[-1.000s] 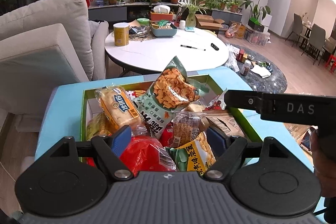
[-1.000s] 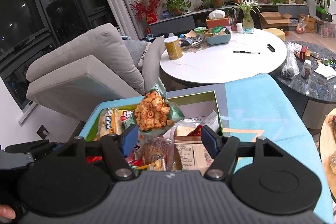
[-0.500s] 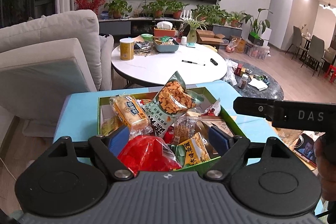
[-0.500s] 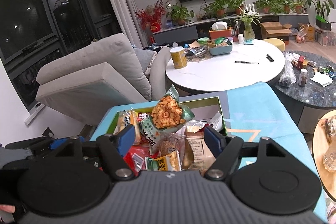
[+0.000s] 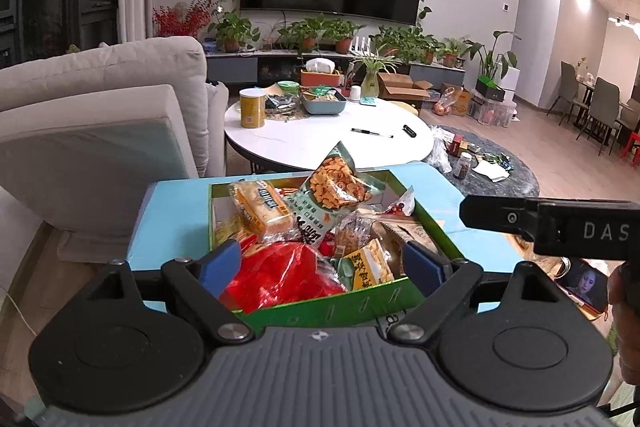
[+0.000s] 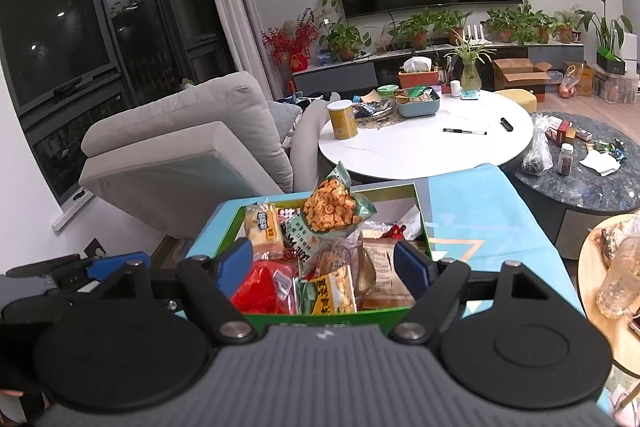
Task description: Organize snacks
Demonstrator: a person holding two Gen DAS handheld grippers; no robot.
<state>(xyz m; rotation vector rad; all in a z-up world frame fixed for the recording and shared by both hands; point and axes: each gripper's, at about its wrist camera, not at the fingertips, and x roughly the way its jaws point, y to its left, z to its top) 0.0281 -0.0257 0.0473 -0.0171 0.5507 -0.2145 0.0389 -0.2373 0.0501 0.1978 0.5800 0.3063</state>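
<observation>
Both of your grippers have pulled back and up from the green box (image 5: 332,307) of snacks, which now sits smaller in both views on the blue surface (image 5: 172,211); your left gripper (image 5: 322,259) has just been opening and stands apart, nothing between its fingers; your right gripper (image 6: 326,261) stands apart too (empty); the red bag (image 5: 280,275) and the rest lie heaped in the box, so sorting looks done or paused.

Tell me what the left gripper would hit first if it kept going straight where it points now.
Most likely the red plastic bag heaped at the near end of the green snack box. The left gripper has its jaws open with nothing gripped, having just been opening. Depth is uncertain; it might clip the box's near wall first.
</observation>
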